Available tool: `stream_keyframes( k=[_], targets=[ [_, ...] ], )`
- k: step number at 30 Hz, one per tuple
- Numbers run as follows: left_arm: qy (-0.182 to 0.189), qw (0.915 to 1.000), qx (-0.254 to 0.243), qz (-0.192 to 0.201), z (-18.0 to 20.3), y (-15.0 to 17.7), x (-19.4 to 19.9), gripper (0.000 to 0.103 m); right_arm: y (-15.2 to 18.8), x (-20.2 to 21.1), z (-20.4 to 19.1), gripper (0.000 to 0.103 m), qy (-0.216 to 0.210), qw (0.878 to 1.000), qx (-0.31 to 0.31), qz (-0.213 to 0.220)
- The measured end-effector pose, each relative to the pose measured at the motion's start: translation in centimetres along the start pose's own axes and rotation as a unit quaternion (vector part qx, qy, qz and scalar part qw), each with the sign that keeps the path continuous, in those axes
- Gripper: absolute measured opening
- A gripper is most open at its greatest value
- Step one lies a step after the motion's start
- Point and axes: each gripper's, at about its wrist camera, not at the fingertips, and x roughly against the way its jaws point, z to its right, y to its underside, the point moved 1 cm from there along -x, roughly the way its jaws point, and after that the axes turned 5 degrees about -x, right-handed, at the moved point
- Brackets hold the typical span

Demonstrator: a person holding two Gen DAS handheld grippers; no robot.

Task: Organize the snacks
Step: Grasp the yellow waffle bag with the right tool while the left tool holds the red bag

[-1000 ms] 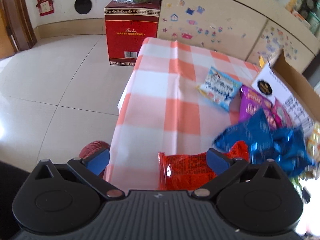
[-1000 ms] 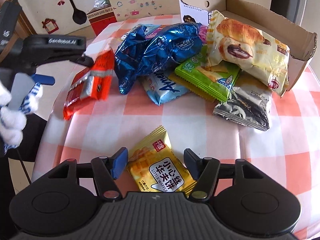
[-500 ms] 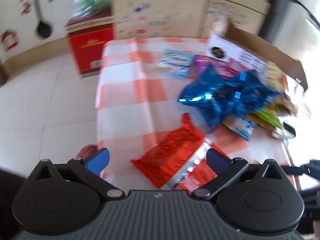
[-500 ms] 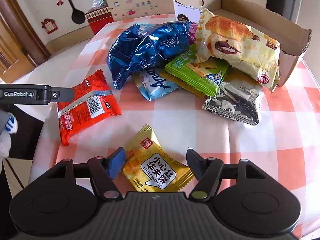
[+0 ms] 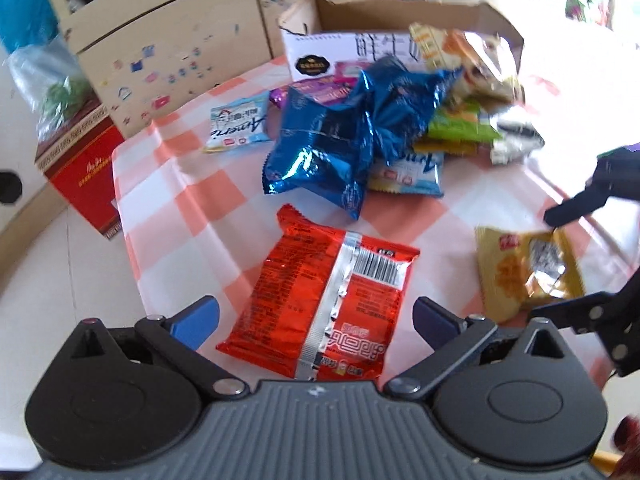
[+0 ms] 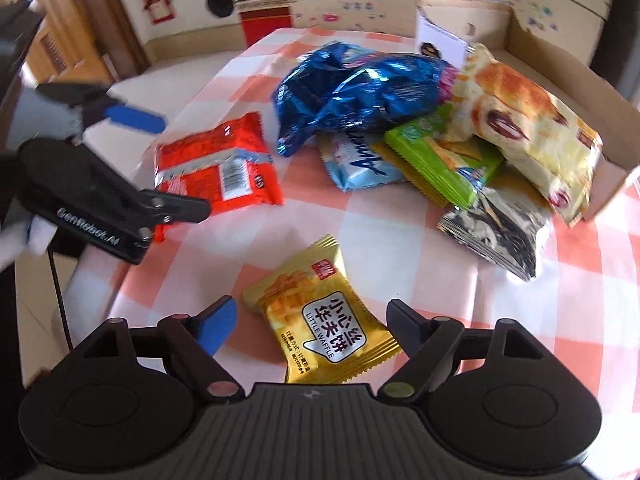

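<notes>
My left gripper [image 5: 316, 318] hangs over the near edge of the surface [image 5: 192, 184] with its fingers [image 5: 196, 322] spread wide; the red packet [image 5: 324, 304] lies flat between them, barcode side up, and neither pad touches it. My right gripper [image 6: 310, 326] is tilted down over the yellow waffle packet [image 6: 324, 320], which rests on the checked cloth between its fingers [image 6: 218, 326]; those fingers have just been opening and now stand clear of the packet on both sides, so nothing is gripped. In the right view the left gripper [image 6: 168, 164] shows at the left edge, one finger just over the red packet [image 6: 218, 164]. Further back, the crumpled blue bag [image 6: 356, 92] sits on top of the heap, overlapping a light blue packet [image 6: 360, 166]. Beside those are a green packet [image 6: 440, 156], a grey-black packet [image 6: 496, 228] and a large bread bag [image 6: 524, 128] that leans against the open cardboard box [image 6: 560, 60]. In the left view another light blue packet [image 5: 238, 128] lies alone beyond the blue bag, near the far edge, and a purple packet [image 5: 316, 92] peeks out behind the bag, against the box.
</notes>
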Motion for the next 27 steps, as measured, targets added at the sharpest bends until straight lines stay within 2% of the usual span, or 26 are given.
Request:
stream_keyframes(
  k=[5,7,11,16,18,21,27],
  targets=[
    [-0.006,0.9997,-0.019,-0.017,0.3,0.1,-1.6,0.103,0.4,-1.0,-0.7,0.087,0.029,0.999,0.035,-0.016],
    [-0.001,0.9999,-0.009,-0.009,0.1,0.0,-1.8,0.102,0.5,-1.2,-0.9,0.087,0.039,0.998,0.040,-0.010],
    [-0.002,1.0000,-0.003,-0.008,0.3,-0.3,-1.9,0.102,0.3,-1.3,-0.9,0.085,0.045,0.999,0.026,-0.003],
    [0.012,0.9992,0.030,-0.023,0.2,-0.2,-2.0,0.102,-0.3,-1.0,0.2,0.067,0.060,0.998,-0.015,0.011],
    [0.018,0.9985,0.043,-0.027,0.3,-0.1,-2.0,0.102,-0.8,-1.0,1.1,0.064,0.070,0.997,-0.035,0.014],
    [0.018,0.9979,0.055,-0.030,0.4,-0.1,-2.1,0.103,-1.1,-1.3,1.5,0.063,0.090,0.994,-0.049,0.020],
    [0.030,0.9956,0.080,-0.039,0.0,-0.2,-2.4,0.103,-1.3,-1.4,1.8,0.064,0.095,0.993,-0.059,0.023]
  ],
)
